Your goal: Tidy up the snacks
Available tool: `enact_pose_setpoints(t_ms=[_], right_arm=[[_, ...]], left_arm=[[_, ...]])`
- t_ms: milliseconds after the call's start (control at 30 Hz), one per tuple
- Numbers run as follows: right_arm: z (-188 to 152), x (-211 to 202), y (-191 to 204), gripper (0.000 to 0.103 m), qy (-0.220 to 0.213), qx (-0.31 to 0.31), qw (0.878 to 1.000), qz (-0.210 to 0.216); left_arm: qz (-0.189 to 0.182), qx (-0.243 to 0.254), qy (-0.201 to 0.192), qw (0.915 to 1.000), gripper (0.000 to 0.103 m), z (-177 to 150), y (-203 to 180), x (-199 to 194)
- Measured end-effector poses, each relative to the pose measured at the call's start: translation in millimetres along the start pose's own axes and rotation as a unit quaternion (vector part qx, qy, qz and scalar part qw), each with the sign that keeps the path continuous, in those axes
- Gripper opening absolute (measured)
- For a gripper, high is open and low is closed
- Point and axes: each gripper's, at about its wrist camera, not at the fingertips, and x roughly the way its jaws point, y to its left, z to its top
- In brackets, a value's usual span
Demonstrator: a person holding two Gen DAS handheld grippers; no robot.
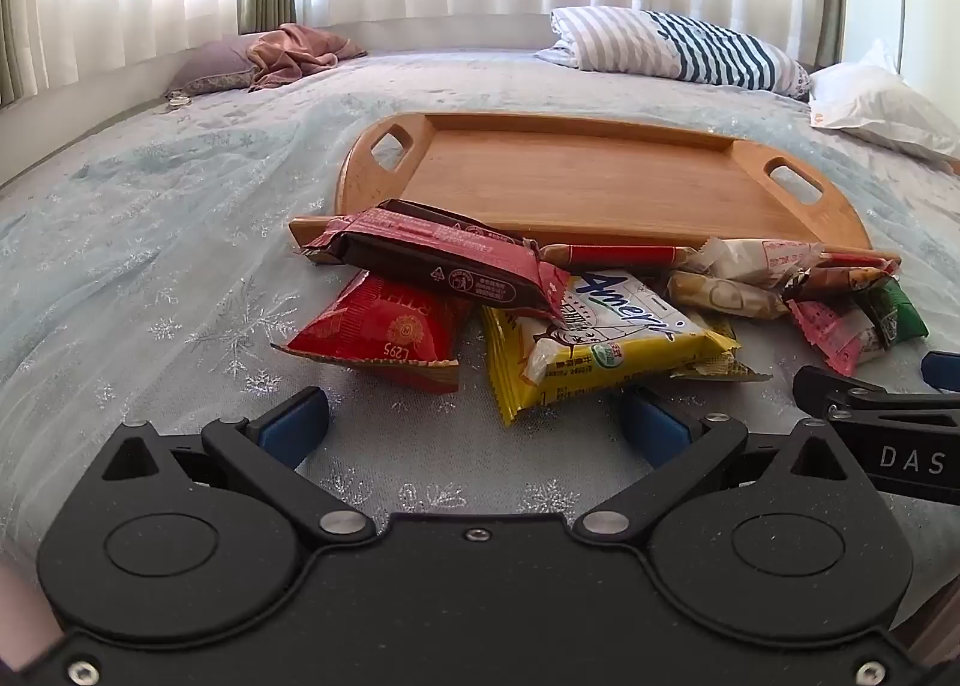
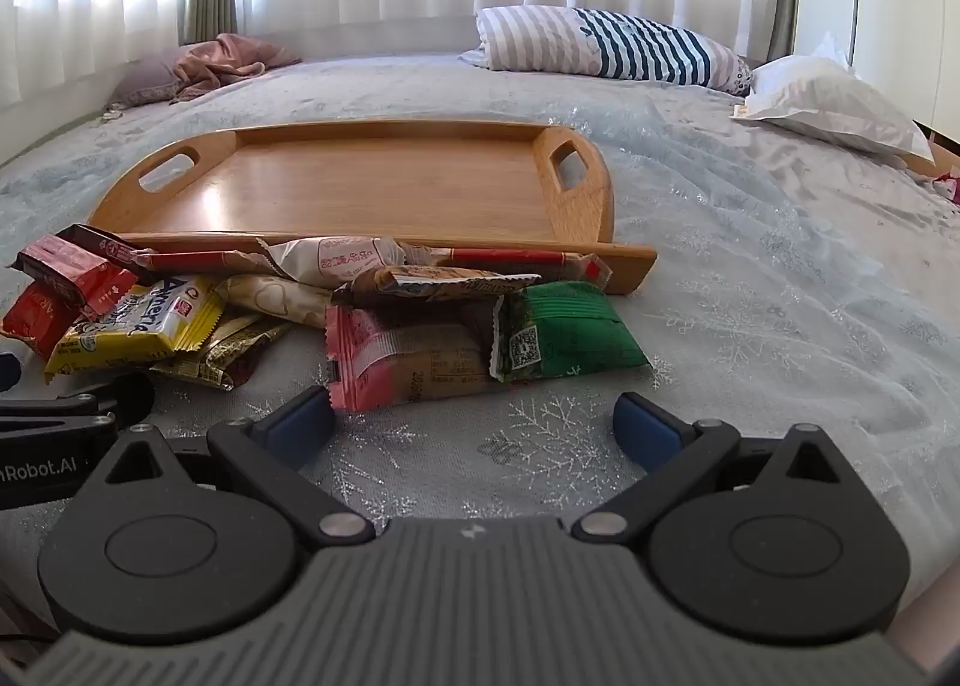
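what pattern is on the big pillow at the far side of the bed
Stripes: grey and white on one part, dark navy and white on the other. The pillow shows best in the right wrist view.

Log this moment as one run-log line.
left gripper: jaws open, empty | right gripper: jaws open, empty | snacks: piled on bed | tray: empty

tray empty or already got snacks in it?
Empty. The wooden tray shows only bare wood inside; the snack packets all lie on the bedspread along its near edge.

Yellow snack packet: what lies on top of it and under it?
A dark brown and red wrapper overlaps the top corner of the yellow snack packet. A gold wrapper pokes out beneath; the rest underneath is hidden.
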Motion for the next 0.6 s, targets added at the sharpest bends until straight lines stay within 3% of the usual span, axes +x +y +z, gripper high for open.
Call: enact_pose_setpoints(t_ms=[600], right_arm=[[1.4, 1.3, -0.9, 0.103, 0.004, 0.004, 1.0, 0.001]], left_arm=[[-0.002, -0.001, -0.006, 1.0, 0.103, -1.2, -0.7, -1.6]])
